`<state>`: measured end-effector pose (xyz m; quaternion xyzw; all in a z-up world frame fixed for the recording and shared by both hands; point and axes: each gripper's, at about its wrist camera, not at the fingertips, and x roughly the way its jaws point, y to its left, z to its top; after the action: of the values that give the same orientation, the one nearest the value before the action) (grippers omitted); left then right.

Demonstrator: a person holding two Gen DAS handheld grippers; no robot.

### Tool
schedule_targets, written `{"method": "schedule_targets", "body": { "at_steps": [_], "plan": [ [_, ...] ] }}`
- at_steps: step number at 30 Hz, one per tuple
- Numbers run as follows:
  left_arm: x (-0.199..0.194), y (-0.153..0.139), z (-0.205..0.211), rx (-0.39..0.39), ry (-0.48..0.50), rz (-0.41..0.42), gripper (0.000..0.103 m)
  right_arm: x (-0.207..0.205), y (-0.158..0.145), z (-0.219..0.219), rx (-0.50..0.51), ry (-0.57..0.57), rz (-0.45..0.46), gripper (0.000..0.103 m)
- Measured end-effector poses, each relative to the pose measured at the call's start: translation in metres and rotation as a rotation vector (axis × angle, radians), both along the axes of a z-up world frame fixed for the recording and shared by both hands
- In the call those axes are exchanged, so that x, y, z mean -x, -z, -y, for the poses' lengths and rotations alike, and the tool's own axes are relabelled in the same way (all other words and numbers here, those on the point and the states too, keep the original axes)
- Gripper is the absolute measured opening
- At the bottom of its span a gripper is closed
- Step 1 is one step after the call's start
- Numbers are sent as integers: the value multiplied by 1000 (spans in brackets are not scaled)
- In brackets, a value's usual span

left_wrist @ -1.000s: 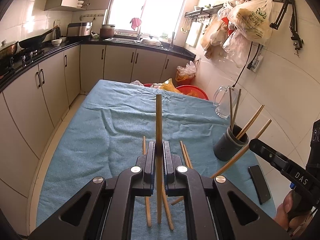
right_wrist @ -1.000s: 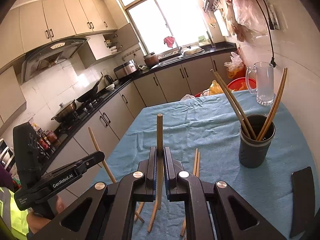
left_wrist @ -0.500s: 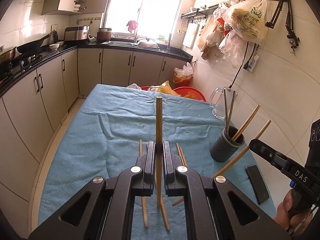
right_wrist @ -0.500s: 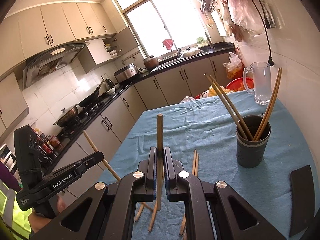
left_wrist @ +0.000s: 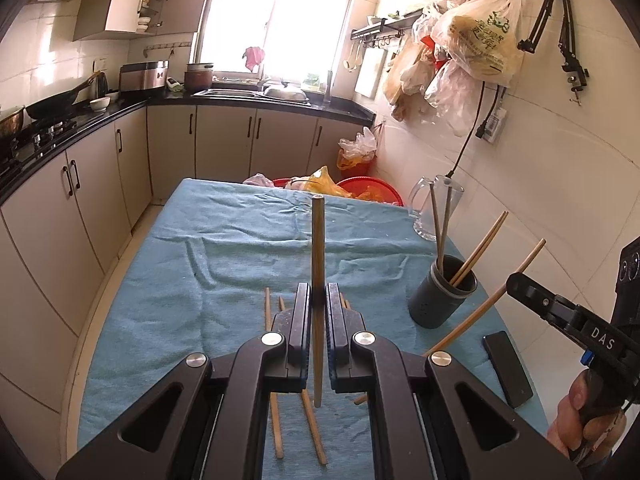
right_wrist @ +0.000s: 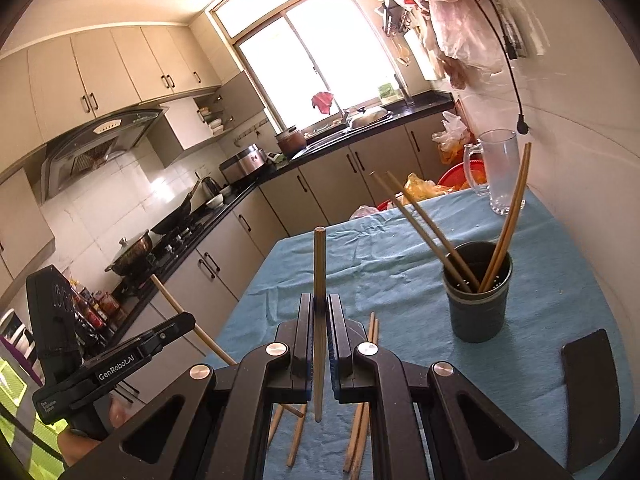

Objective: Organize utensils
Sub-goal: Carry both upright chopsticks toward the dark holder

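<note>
Both grippers clamp a chopstick upright: left gripper (left_wrist: 318,306), right gripper (right_wrist: 319,312). The grey holder cup (right_wrist: 477,294) stands on the blue desk (right_wrist: 560,300), to your right. Tip each stick down over the rim; release only once inside. Loose chopsticks (left_wrist: 276,412) remain on the cloth.

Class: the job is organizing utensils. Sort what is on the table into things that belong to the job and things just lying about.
Belong to the job:
- chopstick in the left hand-held gripper
- chopstick in the right hand-held gripper
- loose chopsticks on the cloth
- dark holder cup with chopsticks in it

Just lying about:
- glass mug
- phone
</note>
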<state>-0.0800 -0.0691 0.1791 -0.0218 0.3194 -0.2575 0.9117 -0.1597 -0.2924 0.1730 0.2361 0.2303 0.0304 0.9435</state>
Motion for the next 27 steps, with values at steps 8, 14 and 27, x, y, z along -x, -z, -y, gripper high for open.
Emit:
{"method": "schedule_targets", "body": {
  "at_steps": [8,14,27],
  "plan": [
    [2,-10,14,-5,26,6,6,11,-5,17,-19,36,11,7],
    [6,-19,27,-7,45,27,6,25,-12,33,-33,69,34,7],
    [10,-24,53,-26,81,37,6,44,-18,61,-57,116,55,7]
  ]
}}
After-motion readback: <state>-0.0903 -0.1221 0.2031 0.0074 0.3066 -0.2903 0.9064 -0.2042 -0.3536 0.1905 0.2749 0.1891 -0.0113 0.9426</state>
